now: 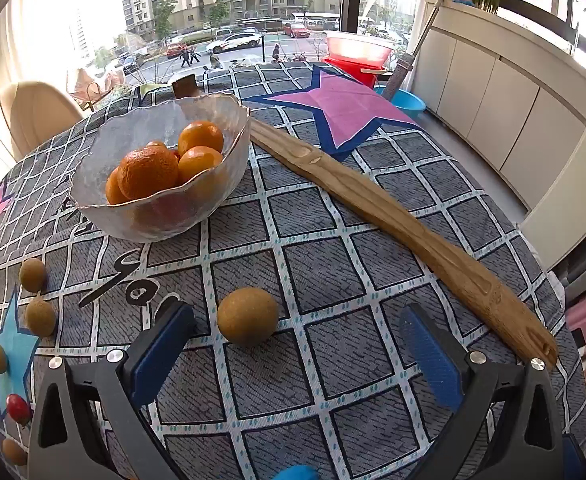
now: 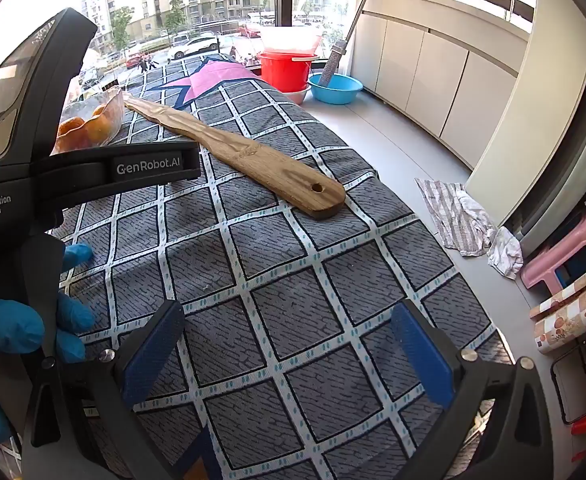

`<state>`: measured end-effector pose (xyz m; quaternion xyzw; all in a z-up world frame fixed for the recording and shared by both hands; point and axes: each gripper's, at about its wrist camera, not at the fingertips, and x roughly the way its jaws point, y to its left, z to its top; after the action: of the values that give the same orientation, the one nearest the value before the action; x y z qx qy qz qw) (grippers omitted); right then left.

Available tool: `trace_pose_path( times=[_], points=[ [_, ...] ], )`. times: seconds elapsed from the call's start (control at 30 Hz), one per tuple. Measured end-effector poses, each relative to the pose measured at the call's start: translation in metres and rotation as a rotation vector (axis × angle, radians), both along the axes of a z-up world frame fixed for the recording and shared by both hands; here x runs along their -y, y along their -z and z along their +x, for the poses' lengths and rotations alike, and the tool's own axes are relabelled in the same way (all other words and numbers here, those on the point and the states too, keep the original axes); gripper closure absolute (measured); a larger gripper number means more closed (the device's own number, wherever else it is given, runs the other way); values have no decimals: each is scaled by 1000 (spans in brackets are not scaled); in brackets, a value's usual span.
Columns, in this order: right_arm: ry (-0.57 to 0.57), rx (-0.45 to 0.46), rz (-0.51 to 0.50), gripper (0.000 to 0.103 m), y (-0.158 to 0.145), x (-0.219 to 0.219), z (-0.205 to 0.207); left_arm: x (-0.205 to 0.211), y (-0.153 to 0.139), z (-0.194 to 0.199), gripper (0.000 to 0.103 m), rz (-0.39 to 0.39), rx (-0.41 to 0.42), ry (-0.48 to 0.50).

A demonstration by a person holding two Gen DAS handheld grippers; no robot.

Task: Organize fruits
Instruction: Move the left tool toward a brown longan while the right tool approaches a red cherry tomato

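1. Left gripper (image 1: pixel 297 340), at the bottom of the left wrist view, has its fingers spread wide and holds nothing; a round brown fruit (image 1: pixel 247 317) sits on the surface between them, nearer the left finger.
2. A glass bowl (image 1: pixel 141 136) of oranges (image 1: pixel 148 173) stands at upper left.
3. Smaller brown fruits (image 1: pixel 39 317) and a red fruit (image 1: pixel 17 408) lie along the left edge.
4. Right gripper (image 2: pixel 289 348) has its fingers spread over bare patterned cloth (image 2: pixel 273 280).
5. A long wooden paddle (image 2: pixel 253 160) lies diagonally at centre.

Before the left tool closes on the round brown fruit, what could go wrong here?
1. The round brown fruit lies loose between the open fingers of the left tool; a nudge may roll it away.
2. The clear glass bowl already holds several oranges, so a dropped fruit might bounce out.
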<state>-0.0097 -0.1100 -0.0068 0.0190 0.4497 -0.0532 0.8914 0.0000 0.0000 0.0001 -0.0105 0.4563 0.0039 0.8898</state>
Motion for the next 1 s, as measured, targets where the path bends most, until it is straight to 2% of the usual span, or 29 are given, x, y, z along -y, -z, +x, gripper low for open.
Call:
trace_pose_path(
  times=[0.1,0.17,0.23,0.37,0.4,0.47,0.6,0.73,0.87,1.0],
  points=[
    [-13,-48,8,0,0,2,2,-2,-2,3,0,2,-68,21],
    [-22,-121,12,0,4,2,10,-7,-6,7,0,18,-123,33],
    [-28,-204,7,0,5,0,20,-17,-24,3,0,15,-94,40],
    [-21,-347,21,0,4,4,28,-49,-65,-26,0,-56,-49,44],
    [1,-388,6,0,4,1,31,-56,-74,-35,0,-66,-58,42],
    [13,-410,17,1,-2,-4,27,-77,-81,-51,0,-91,-109,48],
    [-13,-402,89,1,-23,-16,-7,-115,-78,-96,0,-23,-279,17],
    [-50,-509,178,1,-31,-32,-35,-149,-68,-150,0,25,-377,-20],
    [-88,-546,156,1,-37,-56,-77,-175,-62,-192,0,54,-483,-74],
    [-104,-579,173,1,-43,-70,-114,-190,-62,-211,0,45,-550,-109]
  ],
)
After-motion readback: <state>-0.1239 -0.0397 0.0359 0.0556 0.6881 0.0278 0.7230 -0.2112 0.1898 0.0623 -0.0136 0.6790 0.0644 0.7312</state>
